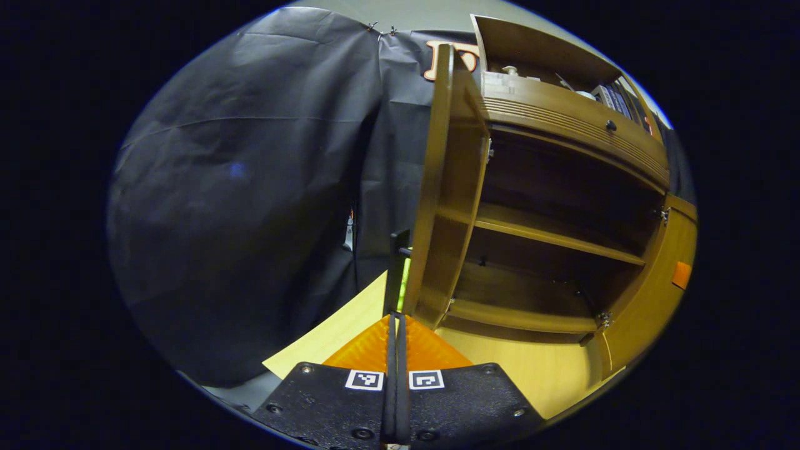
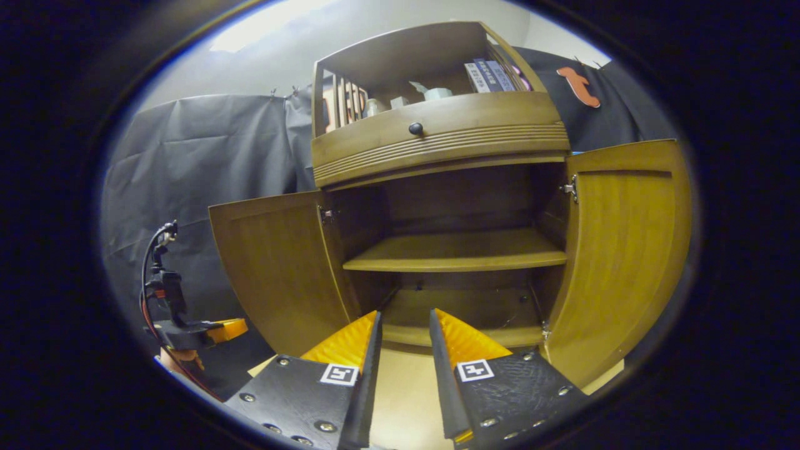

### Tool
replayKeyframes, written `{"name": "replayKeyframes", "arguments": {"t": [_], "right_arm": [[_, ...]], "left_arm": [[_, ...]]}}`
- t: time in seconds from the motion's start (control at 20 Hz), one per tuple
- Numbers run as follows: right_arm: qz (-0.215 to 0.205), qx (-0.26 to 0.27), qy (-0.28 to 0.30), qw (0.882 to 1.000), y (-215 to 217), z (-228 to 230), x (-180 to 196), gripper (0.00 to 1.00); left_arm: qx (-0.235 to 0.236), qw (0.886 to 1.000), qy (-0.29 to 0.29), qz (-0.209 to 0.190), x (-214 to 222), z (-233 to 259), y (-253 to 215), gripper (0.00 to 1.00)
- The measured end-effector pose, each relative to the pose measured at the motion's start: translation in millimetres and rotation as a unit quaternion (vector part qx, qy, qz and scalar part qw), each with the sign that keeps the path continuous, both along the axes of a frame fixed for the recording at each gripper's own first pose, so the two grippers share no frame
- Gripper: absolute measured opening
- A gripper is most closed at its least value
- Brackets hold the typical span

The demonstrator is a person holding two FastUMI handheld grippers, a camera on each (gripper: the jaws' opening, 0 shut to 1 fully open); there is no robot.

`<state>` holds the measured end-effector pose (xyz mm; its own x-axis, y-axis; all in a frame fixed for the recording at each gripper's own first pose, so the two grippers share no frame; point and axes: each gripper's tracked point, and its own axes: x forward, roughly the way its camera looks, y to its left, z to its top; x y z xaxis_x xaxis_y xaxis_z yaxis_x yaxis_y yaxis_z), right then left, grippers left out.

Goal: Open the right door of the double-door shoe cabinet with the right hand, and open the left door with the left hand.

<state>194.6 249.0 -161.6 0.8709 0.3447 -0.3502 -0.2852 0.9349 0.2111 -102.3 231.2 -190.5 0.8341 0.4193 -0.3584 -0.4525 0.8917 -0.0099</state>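
Both doors of the cabinet [image 2: 437,187] are seen swung wide. In the right gripper view the left door [image 2: 275,269] stands out at the left side and the right door [image 2: 625,250] at the right side, and the bare shelf [image 2: 456,253] between them is exposed. The task is judged to be almost finished.

The right gripper [image 2: 403,328] is held in front of the opening, its fingers spread apart, and nothing is touched by it. The left gripper [image 1: 396,325] is seen with its fingers pressed together; nothing is pinched between them. It is placed just beside the outer edge of the left door [image 1: 437,187], where a dark handle [image 1: 400,250] is fixed.

The doors are judged to be stiff wooden panels, light to swing on their small metal hinges [image 2: 570,187], and not fragile. The varnished surface is probably slippery, so a door is better taken at its free edge or its handle, far from the hinges, where little force is needed. The other gripper [image 2: 187,331] is also seen far left in the right gripper view.
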Motion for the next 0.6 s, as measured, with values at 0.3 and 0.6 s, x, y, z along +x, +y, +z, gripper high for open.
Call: {"name": "replayKeyframes", "arguments": {"t": [0.3, 0.6], "right_arm": [[-0.005, -0.004, 0.002, 1.000, -1.9, 0.1, -3.8, 0.43], [-0.022, -0.008, 0.004, 1.000, -13.8, -1.1, -6.1, 0.43]], "left_arm": [[0.012, 1.000, -0.015, -0.024, 4.8, 20.1, -17.0, 0.01], [0.020, 0.997, -0.040, -0.057, 18.3, 45.3, -42.2, 0.01]]}}
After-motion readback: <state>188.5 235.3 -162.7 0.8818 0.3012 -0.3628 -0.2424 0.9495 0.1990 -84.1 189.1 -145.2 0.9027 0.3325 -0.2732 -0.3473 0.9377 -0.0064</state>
